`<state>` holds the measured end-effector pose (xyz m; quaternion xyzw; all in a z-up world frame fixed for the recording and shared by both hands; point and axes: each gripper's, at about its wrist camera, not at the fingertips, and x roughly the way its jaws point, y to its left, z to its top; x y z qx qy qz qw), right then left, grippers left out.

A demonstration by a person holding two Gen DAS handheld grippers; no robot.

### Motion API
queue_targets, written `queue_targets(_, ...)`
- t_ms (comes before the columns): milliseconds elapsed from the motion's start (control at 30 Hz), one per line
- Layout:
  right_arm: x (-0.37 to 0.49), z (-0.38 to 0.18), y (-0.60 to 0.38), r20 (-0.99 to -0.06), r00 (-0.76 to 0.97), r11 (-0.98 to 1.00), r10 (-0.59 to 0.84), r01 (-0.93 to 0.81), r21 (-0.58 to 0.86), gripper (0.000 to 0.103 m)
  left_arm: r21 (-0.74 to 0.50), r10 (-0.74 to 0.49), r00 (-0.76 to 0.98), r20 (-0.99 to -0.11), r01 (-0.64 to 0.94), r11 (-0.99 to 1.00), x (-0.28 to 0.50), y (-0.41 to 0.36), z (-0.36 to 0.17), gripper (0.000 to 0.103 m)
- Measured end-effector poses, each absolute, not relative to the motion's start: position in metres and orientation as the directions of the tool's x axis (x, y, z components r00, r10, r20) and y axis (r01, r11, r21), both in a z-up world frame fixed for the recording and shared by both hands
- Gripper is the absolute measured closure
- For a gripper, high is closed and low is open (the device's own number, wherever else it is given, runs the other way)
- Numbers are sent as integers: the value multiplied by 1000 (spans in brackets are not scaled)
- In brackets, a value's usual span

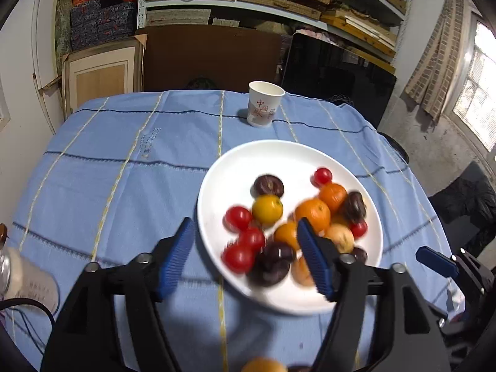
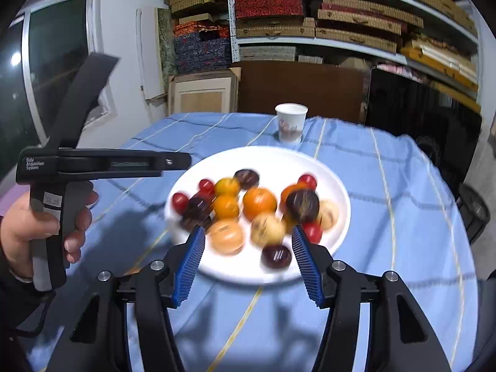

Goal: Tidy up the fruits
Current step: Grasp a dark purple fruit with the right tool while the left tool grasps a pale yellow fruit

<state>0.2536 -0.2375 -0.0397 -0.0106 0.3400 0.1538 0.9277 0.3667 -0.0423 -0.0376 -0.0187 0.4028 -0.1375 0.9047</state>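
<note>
Across lower half of both views: blue-checked tablecloth (image 1: 124,170), white plate (image 1: 235,161) centre-right, fruit pile (image 1: 288,217) heaped on it. Left gripper (image 1: 245,257) and right gripper (image 2: 248,260) both gaping, empty, hovering at plate's near rim. Risk: round fruit crowded, touching; clumsy pinch likely nudges neighbours, rolls tomato (image 1: 238,217) off rim.

Bare tablecloth (image 1: 117,161) left of the crowded plate (image 1: 235,167) (cup (image 1: 265,104) behind).

Mixed fruits (image 2: 259,203) (some blurred) heaped on white plate (image 2: 338,192).
</note>
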Motion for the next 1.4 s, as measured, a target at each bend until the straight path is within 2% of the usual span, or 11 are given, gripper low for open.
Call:
queue_targets(67, 235, -45, -235, -651, 699, 946, 296, -311, 96, 41, -140, -282, 641, -714, 264, 954, 333, -34, -38, 30)
queue_targets(133, 215, -57, -222, -673, 671, 934, 310, -345, 87, 41, -123, -277, 653, -705, 272, 954, 307, -27, -41, 20)
queue_targets(267, 188, -81, -187, -712, 624, 906, 323, -422, 41, 41, -72, -228, 689, -688, 248, 966, 267, -12, -59, 15)
queue_targets(500, 193, -106, -139, -759, 593, 891, 269, -452, -38, 42, -129, -232, 666, -709, 200, 971, 258, 12, -94, 15)
queue_targets(633, 203, -115, -133, -775, 580, 904, 251, -427, -26, 42, -78, -203, 691, -694, 209, 975, 256, 7, -95, 15)
queue_targets(700, 210, -120, -133, -784, 560, 910, 268, -414, 15, 48, -54, -196, 697, -690, 221, 974, 254, 3, -96, 15)
queue_targets(733, 212, -123, -133, -789, 546, 909, 280, -416, 35, 60, -48, -194, 697, -690, 223, 974, 254, 1, -96, 15)
queue_targets(1000, 175, -109, -161, -742, 588, 905, 321, -421, 58, 62, -63, -227, 696, -681, 253, 965, 250, -5, -94, 15)
queue_targets(1133, 153, -101, -207, -694, 633, 927, 345, -345, 146, 62, -73, -282, 658, -698, 327, 942, 242, -28, -95, 15)
queue_targets(1233, 143, -99, -230, -661, 658, 930, 359, -311, 195, 61, -7, -254, 654, -712, 355, 935, 236, -47, -103, 15)
queue_targets(1400, 146, -104, -232, -668, 636, 919, 387, -325, 223, 61, 3, -231, 641, -732, 341, 940, 240, -53, -116, 15)
